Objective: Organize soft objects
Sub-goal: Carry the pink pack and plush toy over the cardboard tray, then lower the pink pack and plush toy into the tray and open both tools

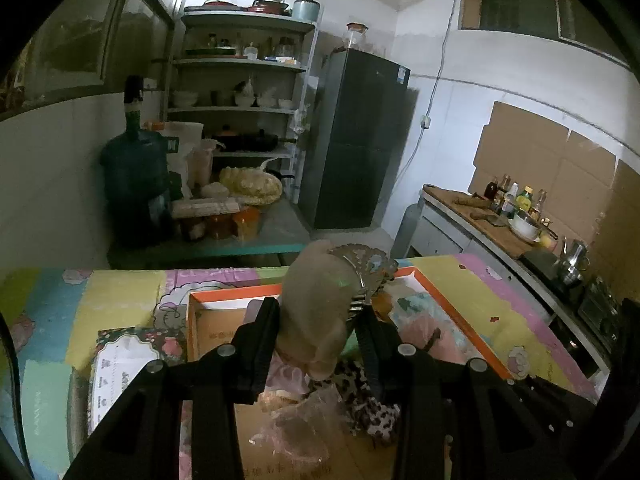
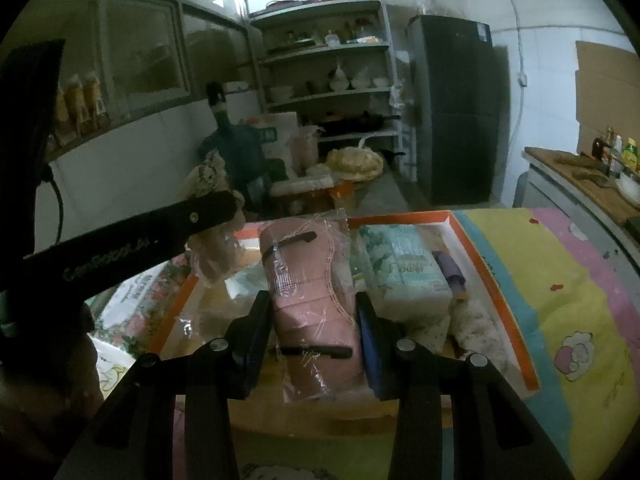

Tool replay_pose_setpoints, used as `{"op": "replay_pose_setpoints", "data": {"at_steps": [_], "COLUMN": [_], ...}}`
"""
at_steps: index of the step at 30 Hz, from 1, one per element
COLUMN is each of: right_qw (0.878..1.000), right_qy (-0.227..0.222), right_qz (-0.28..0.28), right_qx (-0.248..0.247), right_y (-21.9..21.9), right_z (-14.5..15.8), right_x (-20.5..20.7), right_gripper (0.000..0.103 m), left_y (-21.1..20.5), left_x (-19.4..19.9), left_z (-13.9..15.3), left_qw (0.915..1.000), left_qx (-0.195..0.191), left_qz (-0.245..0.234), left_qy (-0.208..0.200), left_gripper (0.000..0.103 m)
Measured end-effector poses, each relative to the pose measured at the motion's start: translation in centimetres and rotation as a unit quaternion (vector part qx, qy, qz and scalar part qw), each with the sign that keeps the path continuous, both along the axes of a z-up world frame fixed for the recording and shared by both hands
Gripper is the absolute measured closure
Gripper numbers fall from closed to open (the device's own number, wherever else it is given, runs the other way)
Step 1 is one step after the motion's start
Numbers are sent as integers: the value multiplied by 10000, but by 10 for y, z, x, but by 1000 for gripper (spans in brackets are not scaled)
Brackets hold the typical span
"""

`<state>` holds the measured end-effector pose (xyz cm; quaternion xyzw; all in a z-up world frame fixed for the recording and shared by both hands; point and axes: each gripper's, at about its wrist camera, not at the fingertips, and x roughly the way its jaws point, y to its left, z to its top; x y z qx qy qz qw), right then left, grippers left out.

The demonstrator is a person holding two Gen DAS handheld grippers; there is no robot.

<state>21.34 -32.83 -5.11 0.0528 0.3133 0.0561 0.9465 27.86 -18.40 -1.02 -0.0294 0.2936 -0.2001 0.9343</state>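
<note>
My left gripper [image 1: 316, 312] is shut on a beige plush item with a frilly patterned trim [image 1: 316, 300], held above the orange-rimmed cardboard box [image 1: 452, 304]. Leopard-print fabric [image 1: 368, 404] and a clear plastic bag [image 1: 304, 424] lie in the box below it. My right gripper [image 2: 314, 308] is shut on a pink rolled textile in clear plastic wrap [image 2: 308, 280], held over the same box [image 2: 496, 288]. A pale green wrapped pack [image 2: 408, 272] lies in the box just to its right. The left gripper's arm [image 2: 132, 244] crosses the left side of the right wrist view.
The box sits on a pastel cartoon mat [image 1: 120, 292]. A floral printed card [image 1: 132, 364] lies left of the box. Beyond stand a water jug [image 1: 136, 176], shelves [image 1: 240, 80], a dark fridge [image 1: 356, 140] and a counter with bottles [image 1: 512, 208] at the right.
</note>
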Motion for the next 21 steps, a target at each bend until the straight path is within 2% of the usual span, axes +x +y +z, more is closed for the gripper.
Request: {"op": "replay_pose_setpoints", "data": {"at_steps": [10,21], "right_qw": [9999,9995], "right_qy": [148,280], "right_qz": [-8,-109], "right_qx": [-53,-121], "right_y": [-1,-6], "right_z": [-11,-21], "right_x": [9,16], "right_gripper": [61,59], "left_y": [-10,-24], "left_x": [25,28], "left_z": [-26,-35], "left_qw": [9990,9979], "left_qx": [66,152], "left_qz": [-126,-408], "left_qy": [431,484], "left_gripper": [64,62]}}
